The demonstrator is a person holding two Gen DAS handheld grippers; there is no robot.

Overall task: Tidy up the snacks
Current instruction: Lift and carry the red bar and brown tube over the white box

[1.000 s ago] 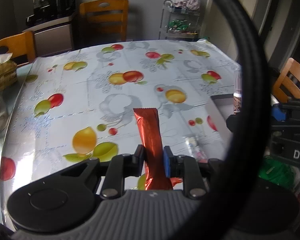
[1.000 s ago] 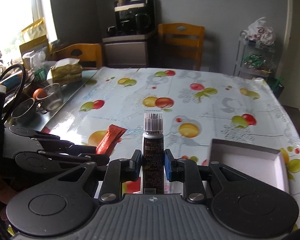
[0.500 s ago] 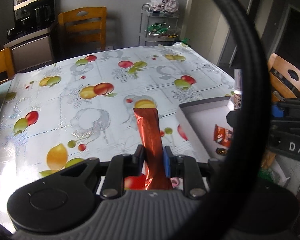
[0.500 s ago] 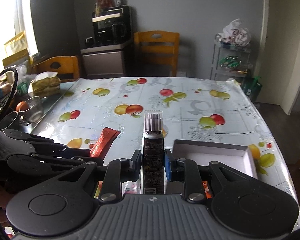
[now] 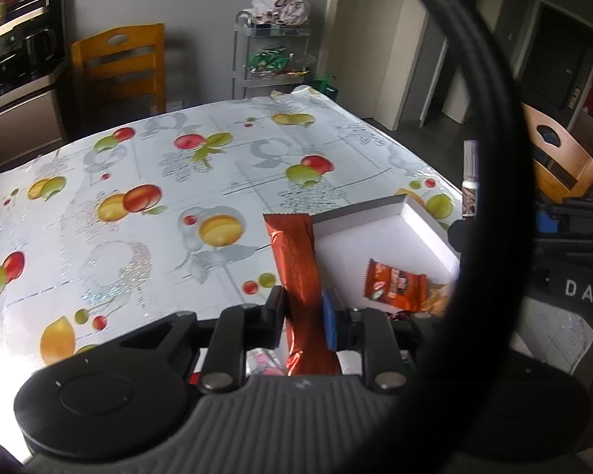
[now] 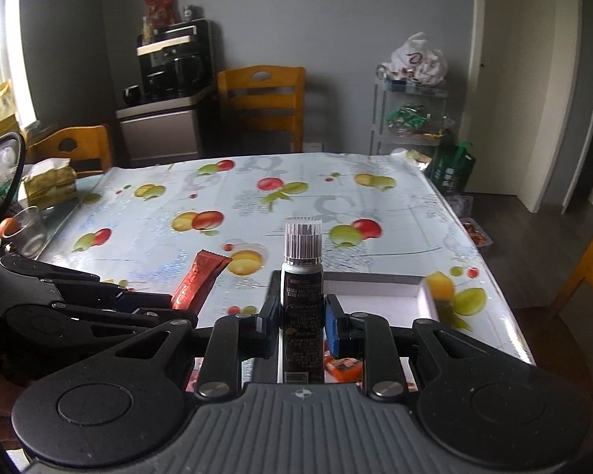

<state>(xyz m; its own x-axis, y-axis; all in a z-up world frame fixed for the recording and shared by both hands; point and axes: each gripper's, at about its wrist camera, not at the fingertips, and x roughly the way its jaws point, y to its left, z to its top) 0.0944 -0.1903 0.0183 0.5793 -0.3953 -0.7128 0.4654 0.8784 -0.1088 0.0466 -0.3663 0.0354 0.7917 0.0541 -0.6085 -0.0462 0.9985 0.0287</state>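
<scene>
The left gripper (image 5: 304, 310) is clamped on a long red-orange snack bar (image 5: 296, 264), which stands up between its closed fingers and leans slightly away. Just beyond it and to its right lies a shallow white box (image 5: 409, 215) on the fruit-print tablecloth (image 5: 158, 181) — inside sits an orange snack packet (image 5: 393, 284), with what may be another wrapper beside it, half hidden. The right gripper (image 6: 301, 314) is closed on a small dark bottle (image 6: 302, 296) with a ribbed clear cap, held upright — the same box is right ahead of and partly beneath its fingers.
</scene>
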